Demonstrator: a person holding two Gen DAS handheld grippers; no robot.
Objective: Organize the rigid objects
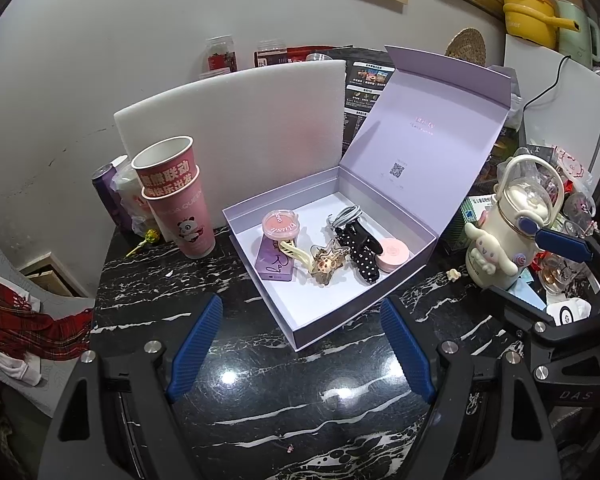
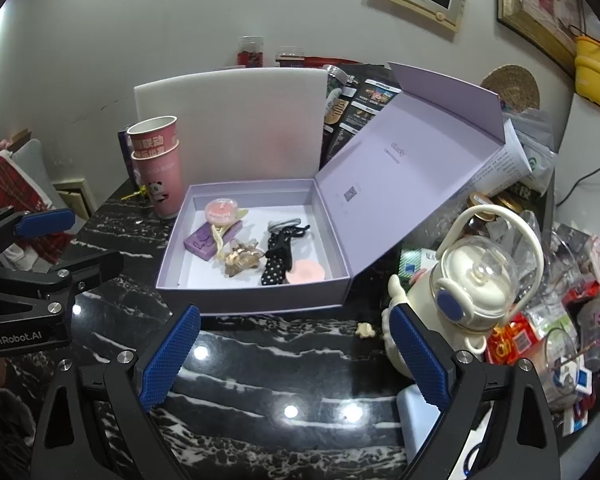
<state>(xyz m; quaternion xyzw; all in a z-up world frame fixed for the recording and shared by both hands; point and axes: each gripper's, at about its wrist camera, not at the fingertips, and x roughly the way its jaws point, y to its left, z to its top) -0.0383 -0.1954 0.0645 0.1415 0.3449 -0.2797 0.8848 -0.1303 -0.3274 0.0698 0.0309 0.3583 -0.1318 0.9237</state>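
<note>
Lilac box sits open in the middle of the black marble table, lid leaning back, and the small rigid things already lie on its floor: a round blush compact on a purple carton, a star-shaped clip, a polka-dot clip and a pink round case.

Both your tongs are spread wide with nothing between the pads: the left tongs hover short of the box's near wall, the right tongs likewise.

My reading is that the loading is largely done and closing the lid may be next. If so, check first that nothing rides above the walls; the compact stacked on the carton looks the tallest. Take the lid by its free edge and swing it slowly, steadying the box with the other tongs, since light card slides easily on polished stone. Keep clear of the cream bottle just beside the right tongs.
</note>
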